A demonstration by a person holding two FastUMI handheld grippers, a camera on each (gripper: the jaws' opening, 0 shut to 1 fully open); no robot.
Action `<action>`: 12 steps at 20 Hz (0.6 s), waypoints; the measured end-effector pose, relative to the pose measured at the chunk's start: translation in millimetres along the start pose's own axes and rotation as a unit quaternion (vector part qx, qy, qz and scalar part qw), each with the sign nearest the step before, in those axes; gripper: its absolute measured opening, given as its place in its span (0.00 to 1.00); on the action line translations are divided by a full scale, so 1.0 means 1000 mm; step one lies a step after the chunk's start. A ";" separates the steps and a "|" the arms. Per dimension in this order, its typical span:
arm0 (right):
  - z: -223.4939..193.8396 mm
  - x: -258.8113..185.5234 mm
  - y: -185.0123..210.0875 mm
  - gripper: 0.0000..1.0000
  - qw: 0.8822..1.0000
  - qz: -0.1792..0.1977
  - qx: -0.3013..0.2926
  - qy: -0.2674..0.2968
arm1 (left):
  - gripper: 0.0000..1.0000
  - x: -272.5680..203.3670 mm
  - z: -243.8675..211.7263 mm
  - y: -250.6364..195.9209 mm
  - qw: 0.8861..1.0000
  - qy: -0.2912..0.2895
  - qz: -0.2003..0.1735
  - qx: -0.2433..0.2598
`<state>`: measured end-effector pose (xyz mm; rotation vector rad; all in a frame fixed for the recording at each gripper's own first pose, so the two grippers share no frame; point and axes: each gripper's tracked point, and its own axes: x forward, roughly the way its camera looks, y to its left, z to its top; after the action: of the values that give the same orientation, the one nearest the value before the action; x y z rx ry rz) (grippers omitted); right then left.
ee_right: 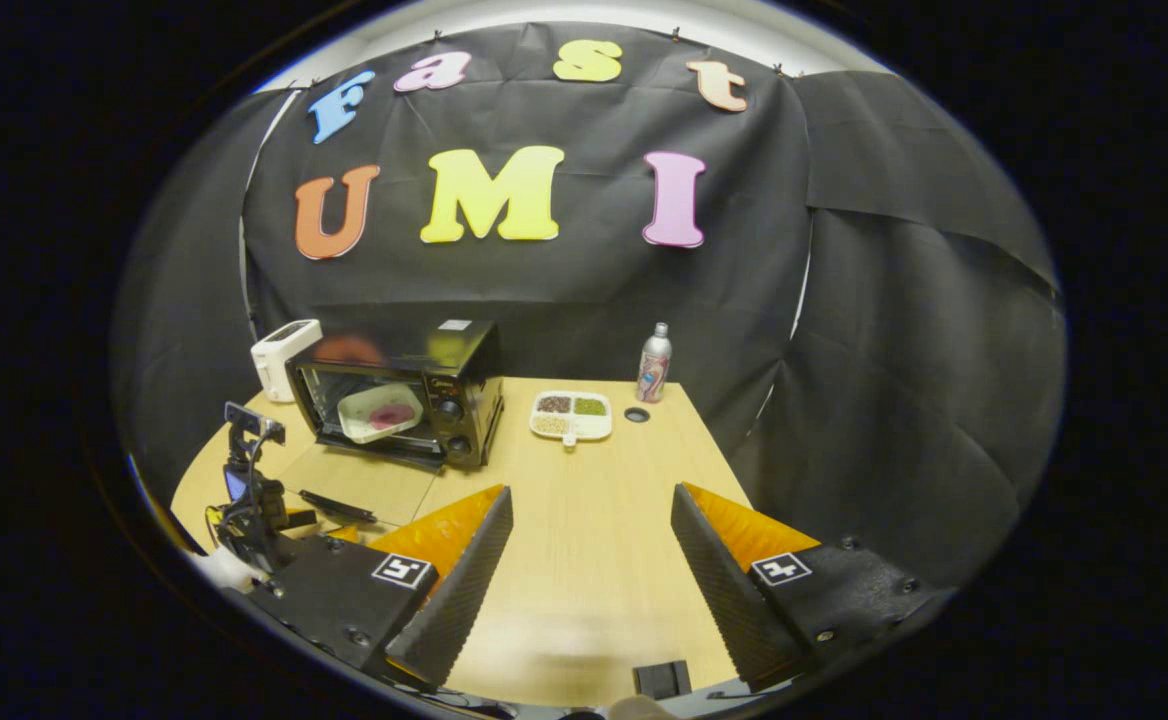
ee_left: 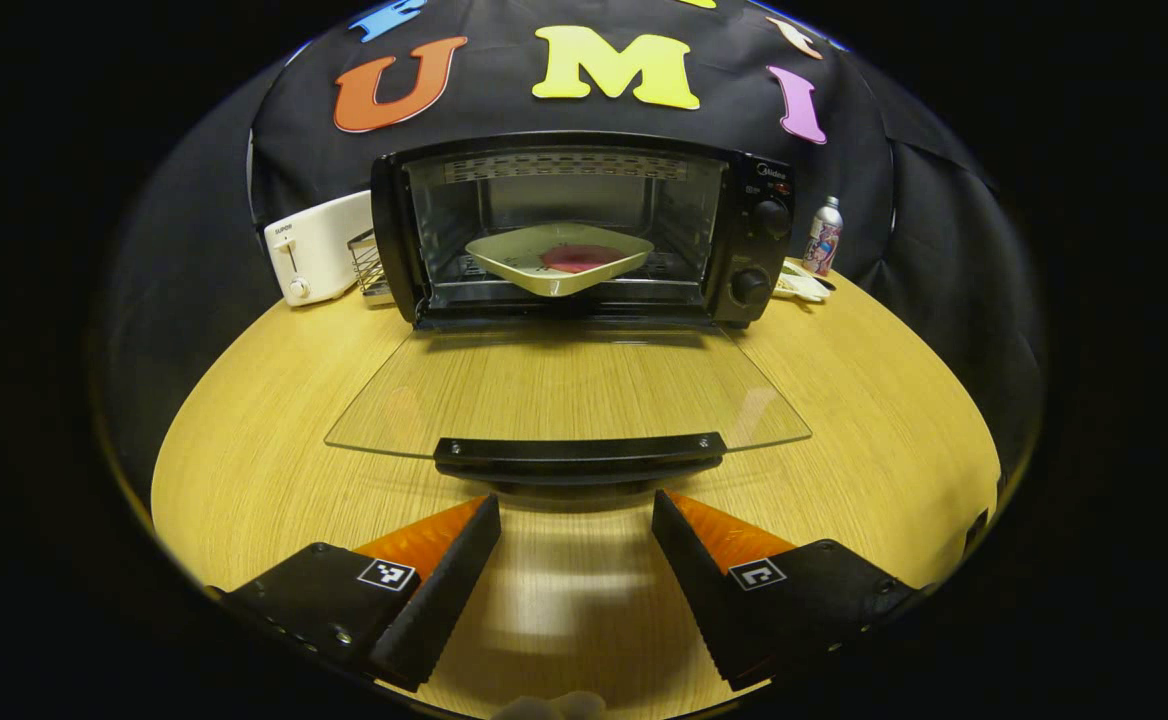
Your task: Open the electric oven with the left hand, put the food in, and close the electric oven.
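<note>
The black electric oven (ee_left: 584, 230) stands at the back of the table, its glass door (ee_left: 564, 395) folded down flat. Inside on the rack sits a pale square plate (ee_left: 559, 257) carrying reddish food (ee_left: 577, 258). My left gripper (ee_left: 576, 515) is open, just in front of the door's black handle (ee_left: 579, 452) and below it, touching nothing. My right gripper (ee_right: 592, 505) is open and empty, held high over the table's right half. From there the oven (ee_right: 399, 400) with the plate (ee_right: 379, 411) lies far left, and the left gripper (ee_right: 254, 500) is at the lower left.
A white toaster (ee_left: 316, 248) and a wire rack (ee_left: 370, 265) stand left of the oven. A divided white dish (ee_right: 571, 415) of grains and a metal bottle (ee_right: 654, 364) sit to its right. The wooden table (ee_left: 894, 420) is bare in front.
</note>
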<state>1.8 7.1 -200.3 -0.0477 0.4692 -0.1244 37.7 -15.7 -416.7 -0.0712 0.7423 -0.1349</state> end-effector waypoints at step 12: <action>-0.003 0.003 -0.004 0.96 1.000 -0.001 0.001 0.011 | 0.98 -0.002 0.002 0.000 1.000 0.008 -0.005 0.004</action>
<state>2.5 2.8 -204.1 -0.0450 0.4908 -0.1264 37.4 -15.1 -413.6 -0.0661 0.7580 -0.1480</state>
